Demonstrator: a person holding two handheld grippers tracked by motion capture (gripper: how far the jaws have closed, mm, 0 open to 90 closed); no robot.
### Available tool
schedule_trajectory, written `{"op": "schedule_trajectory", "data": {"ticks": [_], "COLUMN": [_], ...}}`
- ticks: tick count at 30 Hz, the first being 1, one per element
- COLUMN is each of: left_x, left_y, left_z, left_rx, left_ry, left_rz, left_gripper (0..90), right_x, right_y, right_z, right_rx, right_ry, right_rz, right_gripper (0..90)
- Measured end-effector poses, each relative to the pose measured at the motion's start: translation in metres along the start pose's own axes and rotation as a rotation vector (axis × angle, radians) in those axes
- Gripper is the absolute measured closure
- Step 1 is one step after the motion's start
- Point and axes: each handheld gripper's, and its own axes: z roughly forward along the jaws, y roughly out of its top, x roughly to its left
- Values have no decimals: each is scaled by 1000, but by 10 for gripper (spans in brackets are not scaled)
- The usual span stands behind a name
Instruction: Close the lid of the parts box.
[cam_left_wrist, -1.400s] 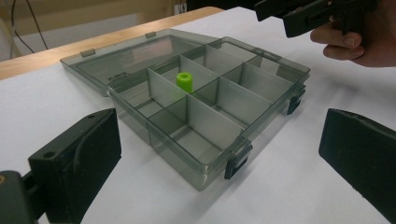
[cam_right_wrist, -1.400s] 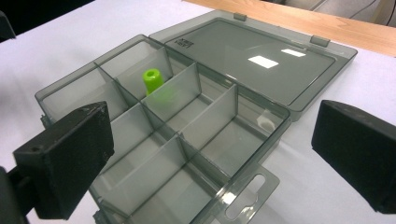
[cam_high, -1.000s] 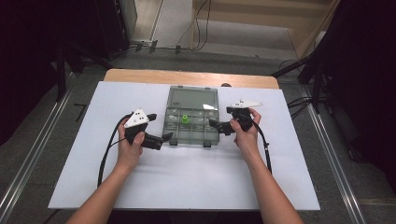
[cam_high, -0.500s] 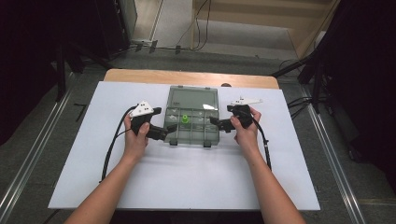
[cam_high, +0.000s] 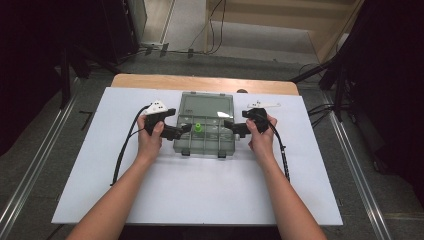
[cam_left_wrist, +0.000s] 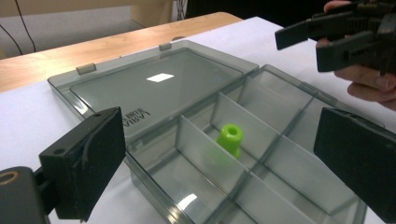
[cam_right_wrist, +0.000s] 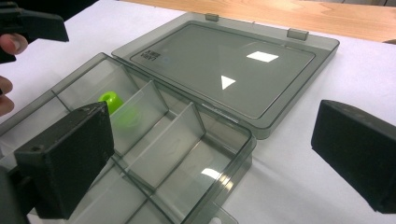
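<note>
Clear compartment box (cam_high: 204, 140) at the centre of the white surface (cam_high: 200, 195), lid (cam_high: 206, 105) folded flat back toward 12 o'clock. Inside one compartment, small green piece (cam_high: 198, 127) standing upright, a little toward 9 o'clock from the box centre. Left gripper (cam_high: 183, 130) at 9 o'clock of the box, wide open, holding nothing, tips over the box edge near the green piece. Right gripper (cam_high: 229, 125) at 3 o'clock, also wide open and empty.

High view overhead, facing forward; gripper views close, opposite sides, sharing compartment box (cam_high: 205, 131).
</note>
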Motion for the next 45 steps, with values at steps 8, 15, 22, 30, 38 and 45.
{"op": "schedule_trajectory", "data": {"ticks": [8, 15, 22, 30, 38, 45], "left_x": [12, 22, 29, 38, 44, 54], "left_y": [8, 18, 22, 22, 23, 22], "left_z": [9, 18, 27, 39, 49, 57], "left_rx": [-3, 1, 18, 52, 93, 123], "left_ry": [15, 75, 80, 81, 116, 102], "left_rz": [-43, -97, -138, -190, -227, -301], "left_gripper": [42, 83, 134, 163, 202, 228], "right_x": [-4, -11, -15, -18, -24, -29], "right_y": [5, 9, 10, 13, 13, 18], "right_z": [5, 9, 13, 18, 27, 30], "right_rx": [-2, 0, -4, 2, -1, -3], "right_ry": [20, 43, 60, 86, 86, 50], "right_rz": [20, 71, 95, 137, 213, 256], "right_gripper": [0, 0, 0, 0, 64, 139]}}
